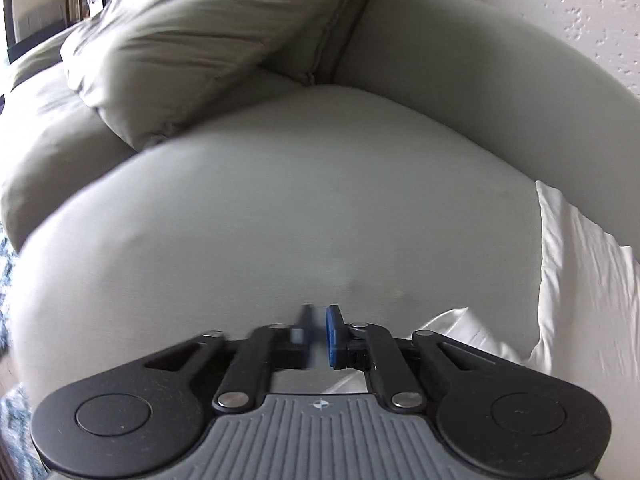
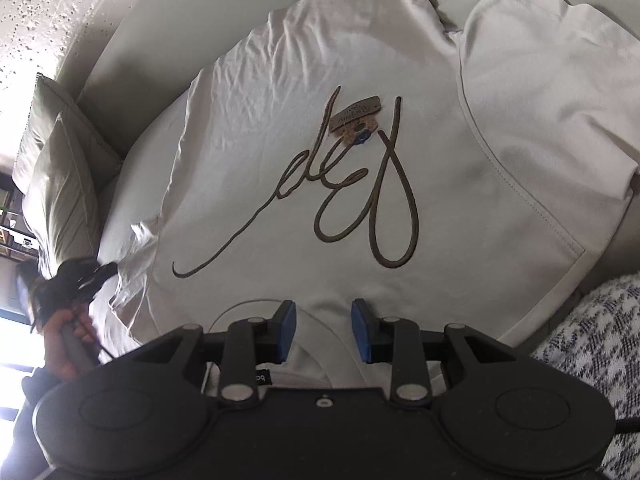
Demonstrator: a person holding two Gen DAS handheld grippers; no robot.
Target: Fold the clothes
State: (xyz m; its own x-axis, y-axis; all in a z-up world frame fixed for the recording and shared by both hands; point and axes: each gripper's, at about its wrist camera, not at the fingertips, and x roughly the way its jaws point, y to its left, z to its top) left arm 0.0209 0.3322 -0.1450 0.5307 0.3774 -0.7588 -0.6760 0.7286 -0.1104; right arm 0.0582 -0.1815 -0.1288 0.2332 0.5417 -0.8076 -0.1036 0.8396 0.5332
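A white T-shirt (image 2: 304, 92) with a brown script design (image 2: 360, 200) lies flat on a grey couch seat. Its collar is nearest my right gripper (image 2: 323, 330), which is open and empty just above the neckline. One sleeve (image 2: 540, 92) spreads to the right. My left gripper (image 1: 318, 336) has its blue pads almost together with a narrow gap; nothing shows between them. It hovers over the grey seat cushion (image 1: 280, 208), with the shirt's white edge (image 1: 580, 272) to its right. It also shows in the right wrist view (image 2: 80, 276), beside the shirt's crumpled left sleeve (image 2: 136, 264).
Grey couch back cushions (image 1: 460, 60) and a loose grey pillow (image 1: 192, 40) sit behind the seat. A textured white wall (image 1: 580, 8) is beyond. A houndstooth blanket (image 2: 592, 340) lies at the right. A patterned rug (image 1: 8, 280) is at the left.
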